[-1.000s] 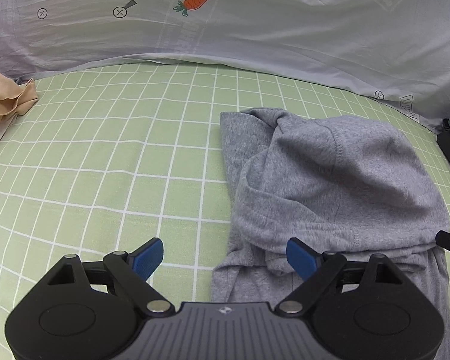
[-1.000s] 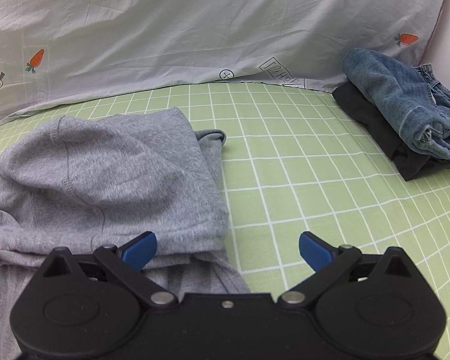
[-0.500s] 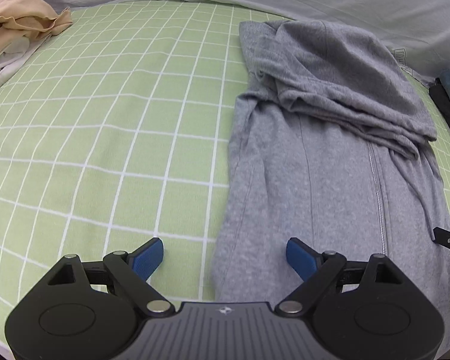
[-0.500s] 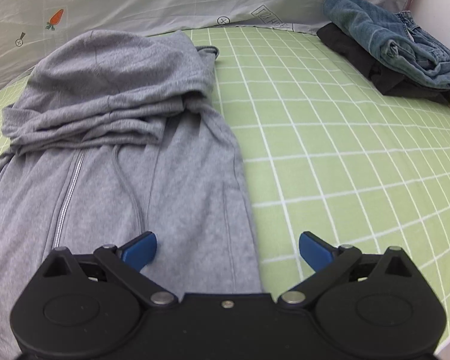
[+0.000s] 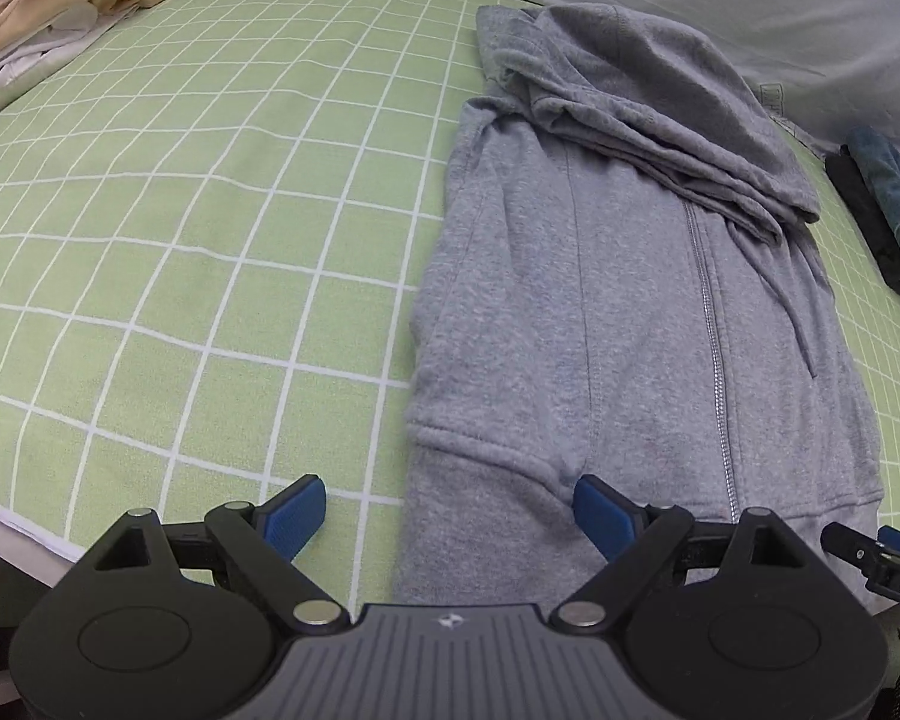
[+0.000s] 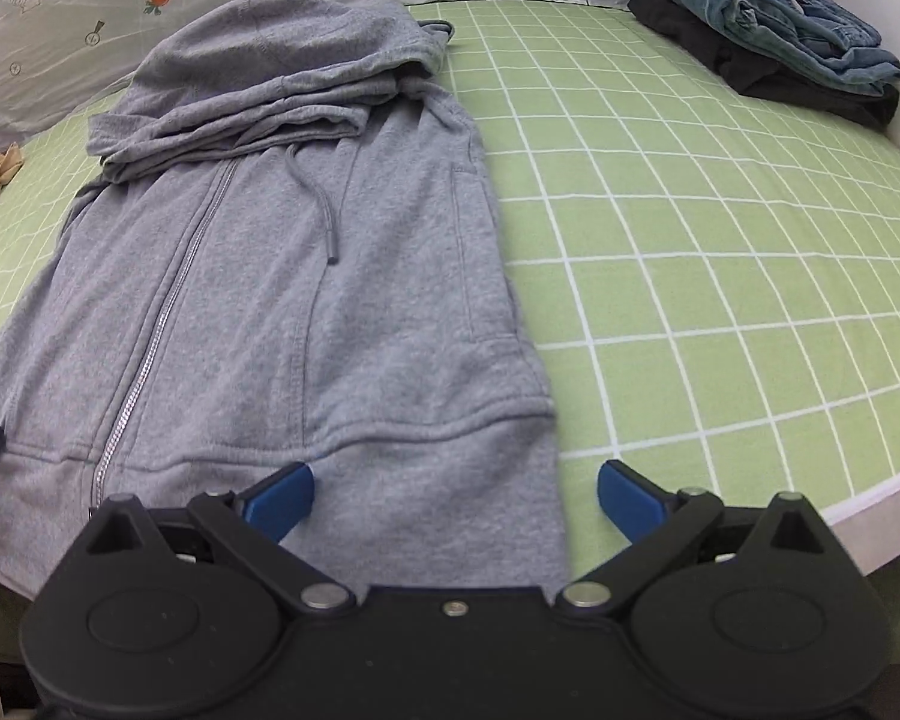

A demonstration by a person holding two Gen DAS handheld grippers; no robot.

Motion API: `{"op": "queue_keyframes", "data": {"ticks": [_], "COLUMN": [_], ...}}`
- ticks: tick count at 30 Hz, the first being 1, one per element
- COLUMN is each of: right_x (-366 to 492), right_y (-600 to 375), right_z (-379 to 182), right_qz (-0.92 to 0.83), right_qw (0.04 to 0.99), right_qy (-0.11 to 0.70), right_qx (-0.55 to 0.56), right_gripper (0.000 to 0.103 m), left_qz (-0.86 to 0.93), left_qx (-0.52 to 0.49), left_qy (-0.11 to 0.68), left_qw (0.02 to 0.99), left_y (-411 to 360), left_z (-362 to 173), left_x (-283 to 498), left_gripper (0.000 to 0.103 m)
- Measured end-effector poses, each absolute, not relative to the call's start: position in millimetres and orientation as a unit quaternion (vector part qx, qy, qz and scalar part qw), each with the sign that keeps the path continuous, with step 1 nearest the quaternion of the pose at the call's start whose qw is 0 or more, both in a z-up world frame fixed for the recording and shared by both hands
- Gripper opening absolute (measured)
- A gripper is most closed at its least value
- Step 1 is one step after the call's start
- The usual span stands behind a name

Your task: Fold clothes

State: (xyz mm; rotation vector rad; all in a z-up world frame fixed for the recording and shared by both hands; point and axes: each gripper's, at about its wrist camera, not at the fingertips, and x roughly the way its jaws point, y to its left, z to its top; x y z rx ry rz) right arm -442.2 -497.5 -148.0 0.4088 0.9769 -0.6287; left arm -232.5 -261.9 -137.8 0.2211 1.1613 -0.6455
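A grey zip hoodie lies flat on the green checked bed sheet, zipper up, its hood folded down over the chest and the sleeves tucked in. My left gripper is open over the hem's left corner near the bed's front edge, nothing between its blue pads. My right gripper is open over the hem's right corner, also empty. The right gripper's tip shows at the left wrist view's lower right.
Folded blue jeans sit on a black garment at the far right. A beige and white clothes pile lies at the far left. A pale carrot-print cover runs along the back. The bed edge is close in front.
Both grippers have drawn back from the hood toward the bed's front edge and now hover over the hoodie's hem. They stayed open throughout. The hood stays folded down.
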Motion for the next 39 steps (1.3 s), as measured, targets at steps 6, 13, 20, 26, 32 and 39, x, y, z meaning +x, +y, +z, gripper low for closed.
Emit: {"op": "queue_keyframes", "data": {"ticks": [6, 13, 20, 26, 32, 39], "right_x": [-445, -437, -422, -393, -362, -300], "right_y": [-483, -484, -486, -509, -554, -614], "right_z": [-146, -137, -107, -70, -49, -29], "right_qz": [-0.273, -0.238, -0.234, -0.25, -0.271, -0.289], "right_qw": [0.831, 0.85, 0.877, 0.9, 0.908, 0.915], "right_qy": [0.452, 0.432, 0.375, 0.308, 0.259, 0.221], "right_qx": [0.173, 0.186, 0.191, 0.182, 0.185, 0.173], "right_gripper": [0.093, 0.023, 0.013, 0.013, 0.013, 0.013], "left_qz": [-0.345, -0.393, -0.398, -0.401, -0.394, -0.389], "left_qx": [0.198, 0.204, 0.175, 0.15, 0.109, 0.039], "left_qy": [0.499, 0.486, 0.459, 0.435, 0.421, 0.407], "left_qw": [0.77, 0.754, 0.775, 0.792, 0.81, 0.825], "left_y": [-282, -302, -325, -345, -376, -422], "left_z": [-141, -132, -97, -66, -42, -22], "left_x": [-261, -269, -241, -217, -171, -91], "left_gripper": [0.085, 0.016, 0.011, 0.011, 0.011, 0.011]}}
